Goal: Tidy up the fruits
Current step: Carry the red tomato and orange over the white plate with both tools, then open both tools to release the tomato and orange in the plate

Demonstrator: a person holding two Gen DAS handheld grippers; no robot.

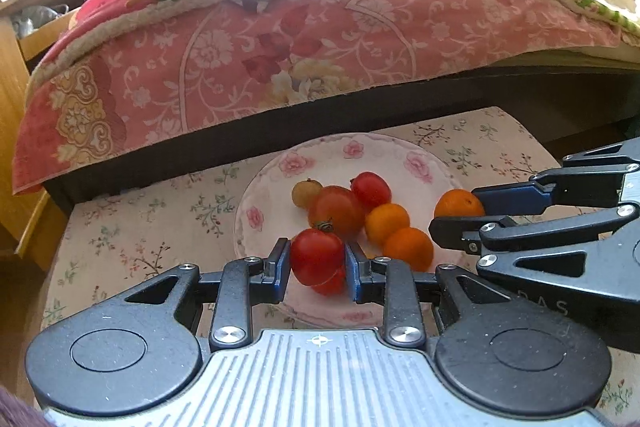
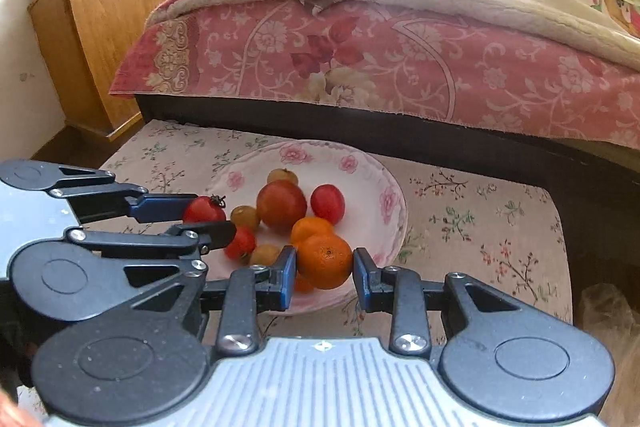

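I had the left gripper (image 1: 317, 259) pinching a red tomato (image 1: 317, 255) over the near edge of the floral plate (image 1: 352, 151). The right gripper (image 2: 325, 264) was clamped on an orange tangerine (image 2: 326, 261), also above the plate's near rim. Rest of the fruit, approx. 3 more tomatoes & 2 tangerines, lay piled on the plate, which sat on a flowered cloth (image 2: 480, 219) beside the bed (image 1: 280, 39).

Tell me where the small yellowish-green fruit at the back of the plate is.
In the left wrist view the yellowish-green fruit lies at the far left of the pile on the floral plate, touching the big orange-red tomato.
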